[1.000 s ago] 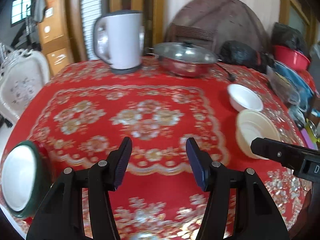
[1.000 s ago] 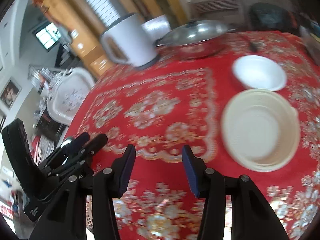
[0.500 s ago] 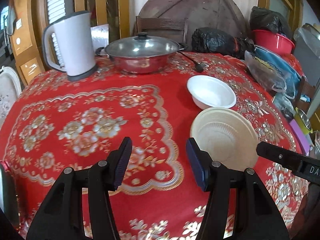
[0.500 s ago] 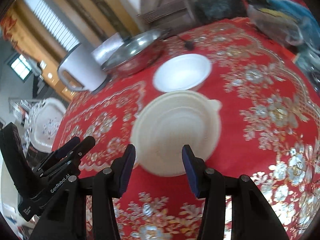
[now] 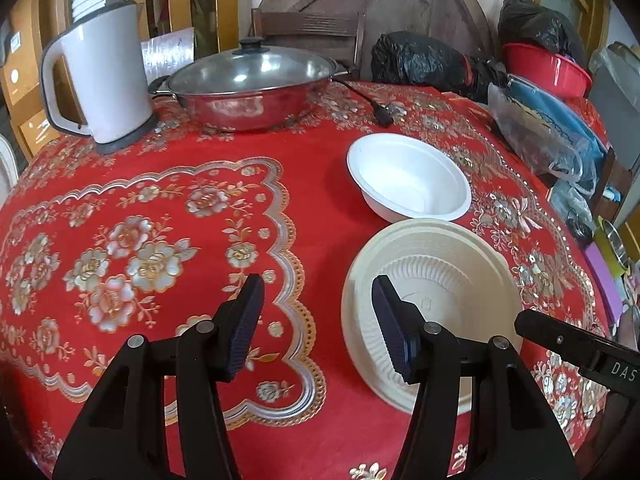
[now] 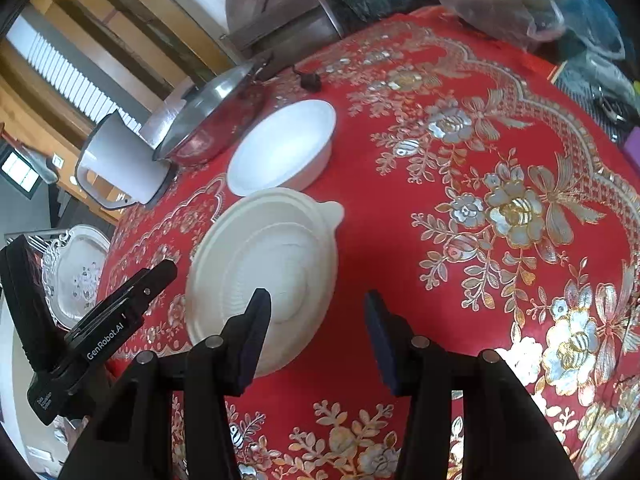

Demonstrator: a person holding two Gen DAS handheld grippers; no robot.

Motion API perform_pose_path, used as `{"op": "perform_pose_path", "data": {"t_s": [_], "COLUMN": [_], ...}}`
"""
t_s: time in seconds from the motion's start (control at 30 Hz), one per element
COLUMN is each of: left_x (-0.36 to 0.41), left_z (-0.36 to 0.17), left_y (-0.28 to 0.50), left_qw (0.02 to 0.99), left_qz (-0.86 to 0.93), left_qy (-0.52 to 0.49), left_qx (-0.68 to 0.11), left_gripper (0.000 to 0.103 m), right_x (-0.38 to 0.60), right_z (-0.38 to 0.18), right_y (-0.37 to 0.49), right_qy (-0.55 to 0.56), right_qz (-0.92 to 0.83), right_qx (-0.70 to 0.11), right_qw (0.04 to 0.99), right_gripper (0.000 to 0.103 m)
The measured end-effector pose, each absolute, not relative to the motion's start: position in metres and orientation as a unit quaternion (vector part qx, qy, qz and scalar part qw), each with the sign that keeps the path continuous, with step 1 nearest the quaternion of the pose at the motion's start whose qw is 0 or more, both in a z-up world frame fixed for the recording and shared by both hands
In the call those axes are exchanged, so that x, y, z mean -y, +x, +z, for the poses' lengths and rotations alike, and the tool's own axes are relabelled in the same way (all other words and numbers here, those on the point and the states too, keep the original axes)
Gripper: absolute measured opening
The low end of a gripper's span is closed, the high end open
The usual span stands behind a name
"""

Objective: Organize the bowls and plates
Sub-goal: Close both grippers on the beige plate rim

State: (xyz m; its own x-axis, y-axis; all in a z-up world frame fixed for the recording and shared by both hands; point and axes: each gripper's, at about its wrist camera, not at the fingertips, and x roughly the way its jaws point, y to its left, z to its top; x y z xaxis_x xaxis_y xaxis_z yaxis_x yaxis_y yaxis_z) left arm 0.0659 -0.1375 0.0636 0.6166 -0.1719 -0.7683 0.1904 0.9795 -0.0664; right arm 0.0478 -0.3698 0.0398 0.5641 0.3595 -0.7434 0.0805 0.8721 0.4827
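1. Table (image 5: pixel 304 200): round, under a red cloth with shiny gold and silver flowers.
2. Pot (image 5: pixel 248 92): polished steel with a glass lid, at the far side; a white plastic kettle (image 5: pixel 100 76) stands left of it.
3. Plate (image 5: pixel 436 280): cream, ribbed, with a small tab on its rim, on the near right of the table.
4. Bowl (image 5: pixel 408 178): white, smooth, round, just beyond the plate.
5. Left gripper (image 5: pixel 318 322): jaws partly apart, empty, hanging over the cloth; its right finger overlaps the plate's left edge in view.
6. Right gripper (image 6: pixel 316 340): jaws partly apart, empty, over the plate's near right edge; contact unclear.
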Motion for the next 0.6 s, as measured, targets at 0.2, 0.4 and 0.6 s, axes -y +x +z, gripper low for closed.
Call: {"op": "perform_pose_path", "data": {"t_s": [0.2,0.4,0.6], "left_x": [0.149,0.156,0.162], "left_z": [0.053,0.046,0.037], "left_y": [0.074,0.082,0.087], "left_qw": [0.893,0.888,0.882], "left_qz": [-0.105,-0.107,-0.111], "left_qy": [0.018,0.02,0.026], "left_qx": [-0.438,-0.446,-0.457], "left_gripper": [0.056,0.056,0.056], "right_x": [0.372,0.369,0.363], "right_z": [0.031,0.024,0.02], "right_y": [0.054,0.058,0.061], "right_qy": [0.247,0.256,0.238], "right_qz": [0.086,0.1,0.108], "right_qx": [-0.465,-0.472,-0.472], "right_qw": [0.846,0.838,0.842], "right_gripper": [0.049,0.049,0.049]}}
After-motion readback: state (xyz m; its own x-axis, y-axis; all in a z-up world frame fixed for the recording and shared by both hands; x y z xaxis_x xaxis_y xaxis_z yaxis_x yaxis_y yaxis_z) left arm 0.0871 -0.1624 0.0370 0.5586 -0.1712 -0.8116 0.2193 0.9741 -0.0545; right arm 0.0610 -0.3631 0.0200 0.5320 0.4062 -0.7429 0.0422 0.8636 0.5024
